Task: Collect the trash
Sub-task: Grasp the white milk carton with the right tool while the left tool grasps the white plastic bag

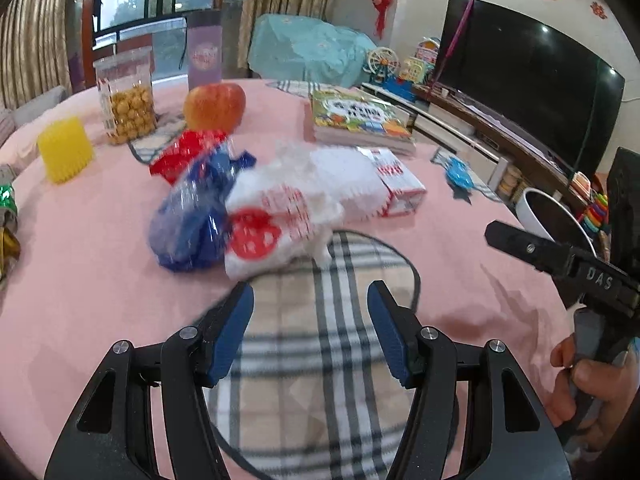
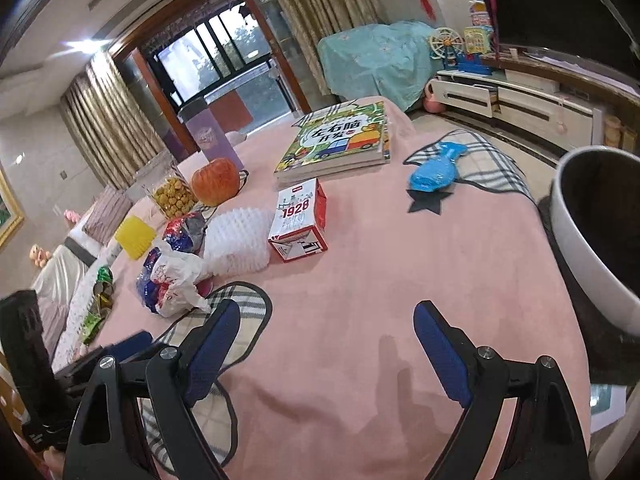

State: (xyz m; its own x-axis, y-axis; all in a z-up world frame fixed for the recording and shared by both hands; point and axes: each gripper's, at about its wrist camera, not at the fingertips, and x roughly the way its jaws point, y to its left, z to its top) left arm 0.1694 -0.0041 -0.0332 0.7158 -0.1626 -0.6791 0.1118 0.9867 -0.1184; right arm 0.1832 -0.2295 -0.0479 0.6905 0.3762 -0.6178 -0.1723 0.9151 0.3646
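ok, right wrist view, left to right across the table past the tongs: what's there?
Yellow block → white plastic bag → white foam sheet → red-and-white 1928 box → blue fish-shaped thing → white bin off the table's right edge.

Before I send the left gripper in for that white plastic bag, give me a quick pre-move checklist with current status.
1. Left gripper open and empty: ok.
2. Right gripper open and empty: ok.
3. White plastic bag ahead of the left gripper, path unobstructed: ok.
4. Bag separate from the blue wrapper: not ok, they touch.
5. White bin open at the table edge: ok.
6. Bag's contents: cannot tell.
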